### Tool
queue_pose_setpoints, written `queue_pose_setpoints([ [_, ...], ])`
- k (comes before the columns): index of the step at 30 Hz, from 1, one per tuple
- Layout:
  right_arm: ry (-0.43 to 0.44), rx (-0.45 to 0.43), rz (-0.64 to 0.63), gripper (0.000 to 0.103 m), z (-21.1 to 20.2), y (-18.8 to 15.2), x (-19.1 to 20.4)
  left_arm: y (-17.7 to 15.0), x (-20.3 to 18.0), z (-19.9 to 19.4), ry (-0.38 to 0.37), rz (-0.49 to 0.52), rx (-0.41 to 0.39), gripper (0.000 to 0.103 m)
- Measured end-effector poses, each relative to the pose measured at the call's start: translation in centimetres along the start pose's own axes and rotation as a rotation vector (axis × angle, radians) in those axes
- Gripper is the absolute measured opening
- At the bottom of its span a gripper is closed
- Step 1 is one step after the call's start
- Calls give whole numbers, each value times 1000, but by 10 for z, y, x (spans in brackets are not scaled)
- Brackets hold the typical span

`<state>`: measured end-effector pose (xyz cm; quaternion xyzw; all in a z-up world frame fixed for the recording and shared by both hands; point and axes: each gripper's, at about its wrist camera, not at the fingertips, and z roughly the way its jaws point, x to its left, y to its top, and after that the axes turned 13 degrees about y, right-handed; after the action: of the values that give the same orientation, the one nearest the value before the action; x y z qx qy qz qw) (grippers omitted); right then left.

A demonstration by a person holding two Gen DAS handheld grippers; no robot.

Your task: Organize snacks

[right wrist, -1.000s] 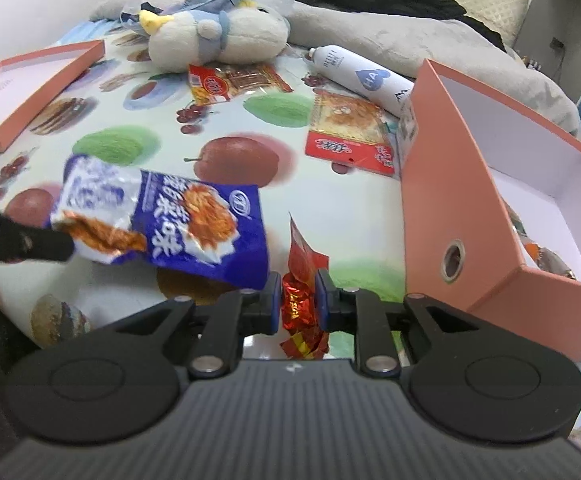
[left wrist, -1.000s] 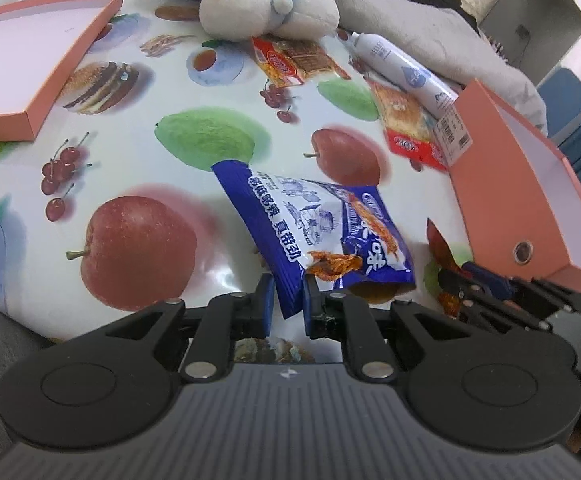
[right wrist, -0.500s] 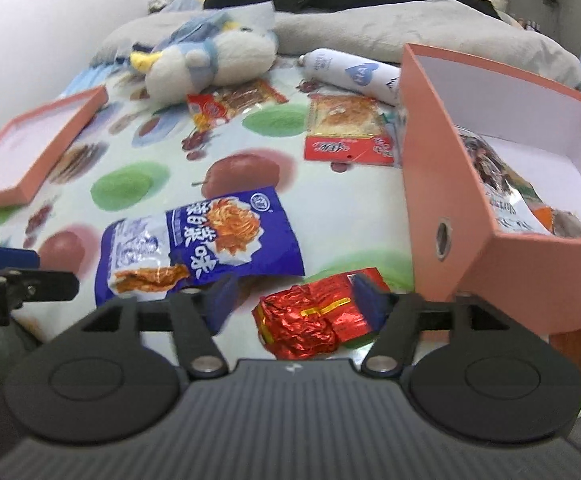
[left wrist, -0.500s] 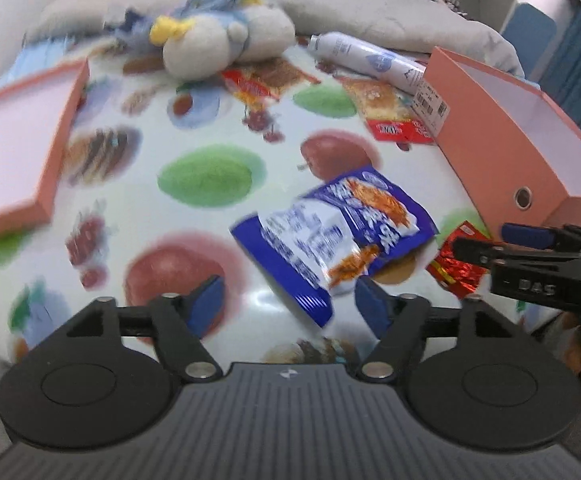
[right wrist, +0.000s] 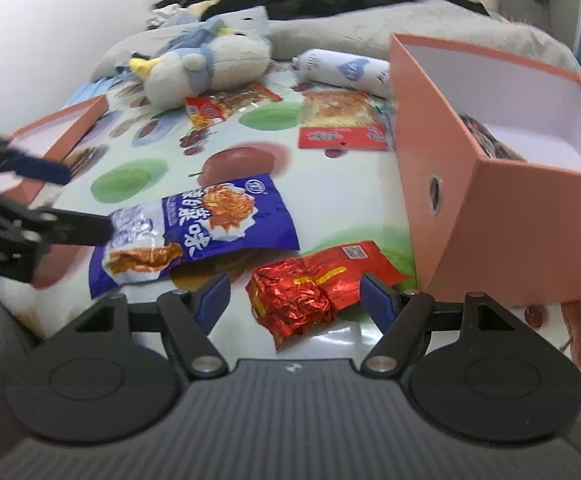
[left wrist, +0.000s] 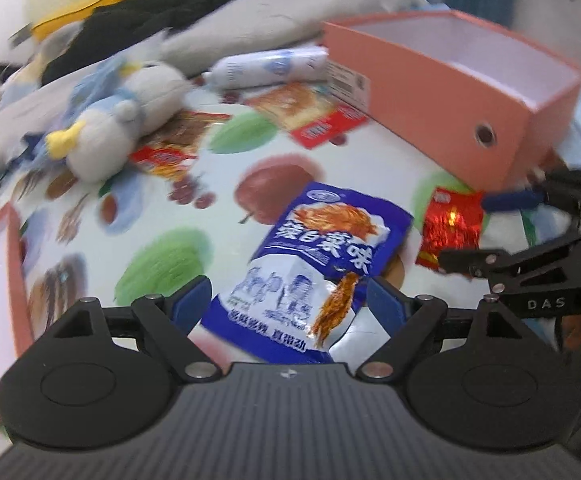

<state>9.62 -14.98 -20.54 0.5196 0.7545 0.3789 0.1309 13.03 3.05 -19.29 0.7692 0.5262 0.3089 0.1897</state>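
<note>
A blue and white snack packet (left wrist: 322,248) (right wrist: 210,220) lies flat on the fruit-print cloth, its near end between the fingers of my left gripper (left wrist: 288,300). The left jaws are opening and the pads stand clear of the packet. A crumpled red foil packet (left wrist: 450,228) (right wrist: 314,284) lies just right of it, between the spread fingers of my right gripper (right wrist: 294,296), which is open and not pressing it. The orange box (left wrist: 442,92) (right wrist: 530,208) stands open at the right with some snacks (right wrist: 486,140) inside.
Two red snack packs (right wrist: 342,124) (right wrist: 226,102), a white bottle (right wrist: 346,70) and a plush toy (right wrist: 210,68) lie further back. The orange lid (right wrist: 62,124) sits at the left. Grey and black bedding is piled behind. The cloth's near edge runs just under the grippers.
Both grippers have opened. The left one let go of the blue packet and the right one let go of the red foil packet; both packets now lie on the cloth. The left view has rolled.
</note>
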Motion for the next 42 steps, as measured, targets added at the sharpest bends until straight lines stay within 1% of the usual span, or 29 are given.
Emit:
queue_pose_setpoints([
  [1, -1, -12, -31, 73, 0, -1, 2, 0, -3, 5, -2, 24, -5, 88],
  [3, 11, -4, -61, 73, 3, -2, 3, 1, -7, 14, 3, 58, 3, 88],
  [7, 38, 9, -70, 71, 10, -3, 1, 4, -11, 33, -3, 93, 21, 88],
  [8, 45, 17, -68, 66, 11, -3, 0, 5, -12, 38, 0, 102, 30, 88],
  [11, 40, 32, -73, 61, 15, -5, -2, 5, -13, 47, 1, 133, 27, 88],
  [13, 37, 44, -82, 59, 18, -6, -3, 4, -13, 54, -7, 131, 33, 88],
  [16, 35, 73, -94, 56, 22, -9, -5, 6, -10, 63, -30, 95, 57, 88],
  [19, 35, 75, -68, 52, 21, -10, -9, 6, -8, 71, -57, 44, 94, 88],
  [20, 29, 74, -64, 47, 22, -10, -10, 6, -6, 72, -64, 18, 104, 88],
  [21, 25, 75, -65, 44, 22, -10, -10, 6, -4, 74, -67, -12, 117, 88],
  [25, 26, 83, -75, 41, 22, -8, -9, 5, -4, 72, -62, -72, 140, 86],
  [26, 22, 85, -80, 34, 22, -7, -8, 4, -5, 71, -63, -91, 148, 85],
  [27, 17, 88, -82, 33, 22, -6, -7, 4, -6, 69, -66, -103, 154, 83],
  [28, 16, 90, -79, 33, 22, -5, -8, 4, -7, 66, -63, -106, 153, 79],
  [32, 3, 96, -47, 30, 21, -1, -10, 5, -15, 57, -32, -142, 166, 72],
  [35, 8, 84, -33, 29, 18, 3, -11, 5, -20, 51, -18, -174, 169, 64],
  [37, 21, 79, -29, 29, 15, 6, -10, 7, -18, 48, -19, -217, 181, 56],
  [39, 22, 66, -21, 29, 11, 9, -11, 9, -14, 45, -23, -272, 193, 51],
  [42, 12, 60, 6, 29, 6, 14, -13, 11, -7, 41, -26, -348, 214, 46],
])
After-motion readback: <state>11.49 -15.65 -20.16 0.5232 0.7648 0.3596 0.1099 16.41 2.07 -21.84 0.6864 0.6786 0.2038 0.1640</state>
